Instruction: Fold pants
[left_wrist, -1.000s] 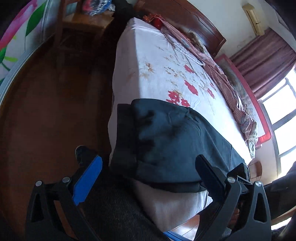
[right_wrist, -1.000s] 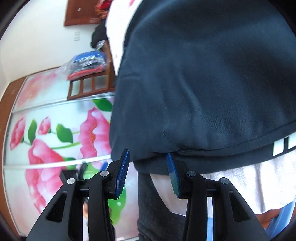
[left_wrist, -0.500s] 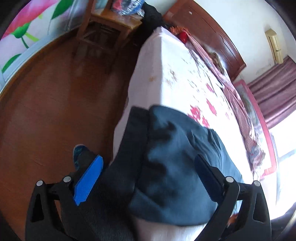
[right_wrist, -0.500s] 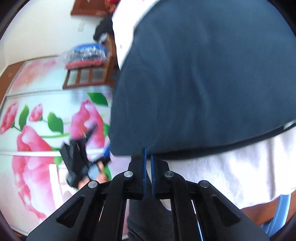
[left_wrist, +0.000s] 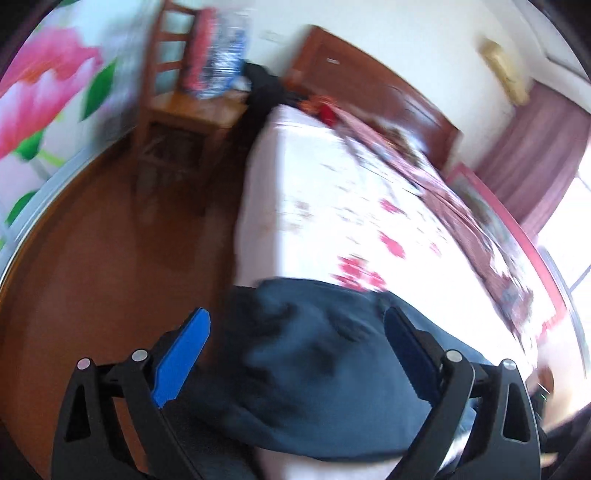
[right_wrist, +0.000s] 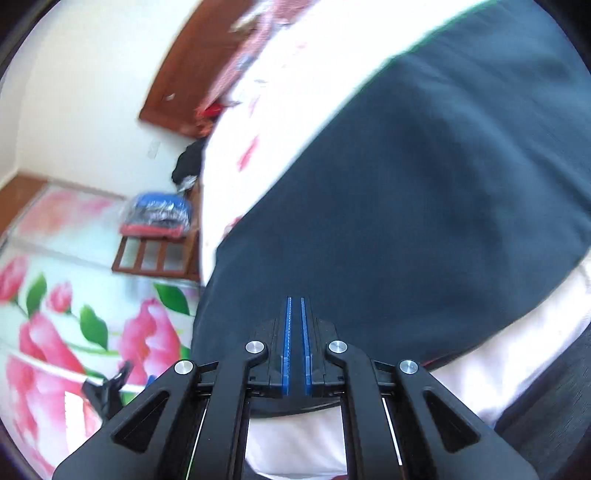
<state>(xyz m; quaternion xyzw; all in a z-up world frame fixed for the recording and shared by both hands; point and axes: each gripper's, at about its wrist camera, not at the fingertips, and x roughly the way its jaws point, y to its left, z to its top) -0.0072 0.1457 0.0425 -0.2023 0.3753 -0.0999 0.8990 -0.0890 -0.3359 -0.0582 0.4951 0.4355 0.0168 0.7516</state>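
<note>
Floral white bedsheet (left_wrist: 332, 206) covers the bed I am working at, with a wooden headboard (left_wrist: 373, 92) at its far end and a wooden chair (left_wrist: 184, 107) piled with a plastic-wrapped bundle beside it. Near the foot edge lie the dark navy fabric pants (left_wrist: 325, 369), spread across the sheet with one end spilling over the side toward the brown wooden floor (left_wrist: 96, 266), which puts the hem within easy reach from where I stand.

My right hand-held gripper (right_wrist: 295, 325) has its blue pads pressed nearly together at the near edge of the pants. Both views are blurred, so I think a thin fold of cloth is pinched there, but I cannot be sure. A pinch at the edge would let me carry that end over the rest.

My left hand-held gripper (left_wrist: 295, 354) hangs above the bunched part with its jaws wide apart, holding nothing, probably ready to pin or take the other corner.
</note>
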